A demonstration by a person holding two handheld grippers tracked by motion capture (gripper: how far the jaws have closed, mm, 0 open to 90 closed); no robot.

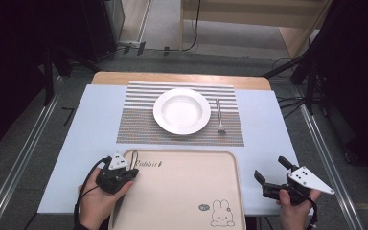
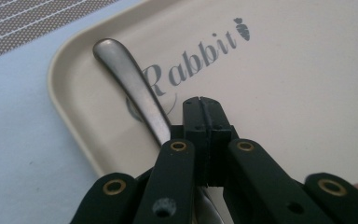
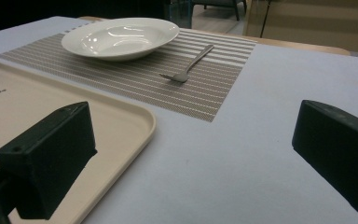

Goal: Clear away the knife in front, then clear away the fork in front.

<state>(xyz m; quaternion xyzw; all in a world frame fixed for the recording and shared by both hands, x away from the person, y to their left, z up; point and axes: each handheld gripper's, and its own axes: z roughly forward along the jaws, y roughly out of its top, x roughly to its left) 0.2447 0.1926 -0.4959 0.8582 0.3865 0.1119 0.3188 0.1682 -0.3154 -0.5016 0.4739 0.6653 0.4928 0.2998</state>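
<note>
— Steel handle, that's what I've got: my left gripper (image 2: pixel 200 122) is clamped shut on a spoon (image 2: pixel 131 84), the handle running forward and to the left of the jaws, low over the near-left corner of the tray (image 2: pixel 307 70).

— So which step is this?

— Moving cutlery from tray to place setting, I'd say. A fork (image 1: pixel 219 116) already lies on the mat (image 1: pixel 139 127) to the right of the plate (image 1: pixel 181 110), so the spoon probably belongs up there too.

— And your other hand?

— My right gripper (image 1: pixel 272 172) hangs wide open with nothing between the jaws, off the tray's right edge, over bare cloth.

— What does the next move need?

— A lift clear of the tray rim, then a carry forward to the mat, well ahead of my left gripper. The grip sits far down the handle, so the spoon may swing; I'd keep it level.

— And the surface?

— Pale blue cloth (image 1: pixel 263 143) over a wooden table (image 1: pixel 182 78), striped woven mat in the middle. Beyond it, grey floor, cables and dark stands either side.
</note>
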